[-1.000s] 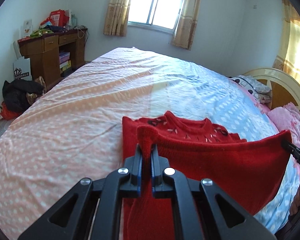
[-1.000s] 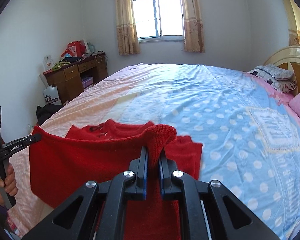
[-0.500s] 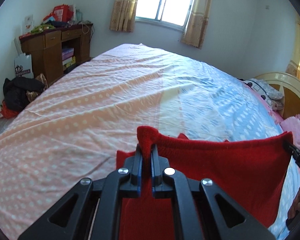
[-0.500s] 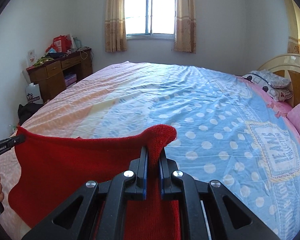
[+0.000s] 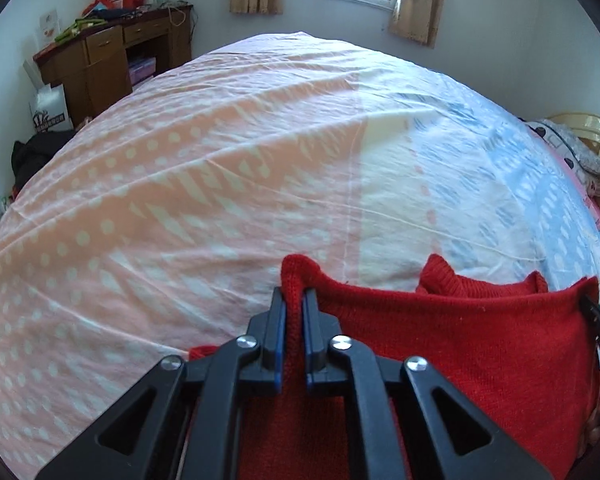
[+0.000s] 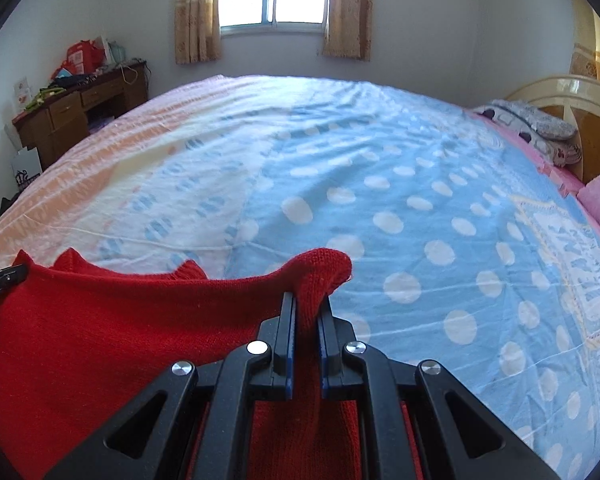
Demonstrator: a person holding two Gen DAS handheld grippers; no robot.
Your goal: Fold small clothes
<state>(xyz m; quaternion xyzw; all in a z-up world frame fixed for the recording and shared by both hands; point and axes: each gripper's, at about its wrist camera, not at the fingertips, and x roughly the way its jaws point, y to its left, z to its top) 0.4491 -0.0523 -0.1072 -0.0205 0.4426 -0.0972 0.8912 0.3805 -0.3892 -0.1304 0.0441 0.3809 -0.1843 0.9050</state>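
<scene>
A small red knit sweater (image 5: 452,344) hangs stretched between my two grippers, just above the bed. My left gripper (image 5: 293,300) is shut on its left corner, with a fold of knit poking up between the jaws. My right gripper (image 6: 309,304) is shut on the other corner of the sweater (image 6: 112,320). The right gripper's tip shows at the right edge of the left wrist view (image 5: 598,316); the left gripper's tip shows at the left edge of the right wrist view (image 6: 4,278). Red points of the sweater's far layer peek over the held edge.
The bed (image 5: 228,168) has a pink-and-blue dotted cover (image 6: 400,200). Pillows (image 6: 536,128) and a headboard (image 6: 572,92) lie at the right. A wooden desk (image 5: 112,56) with clutter stands by the left wall; a dark bag (image 5: 32,160) lies on the floor.
Both grippers have carried the held edge forward and down over the rest of the sweater. The collar and pattern seen a second ago are now covered.
</scene>
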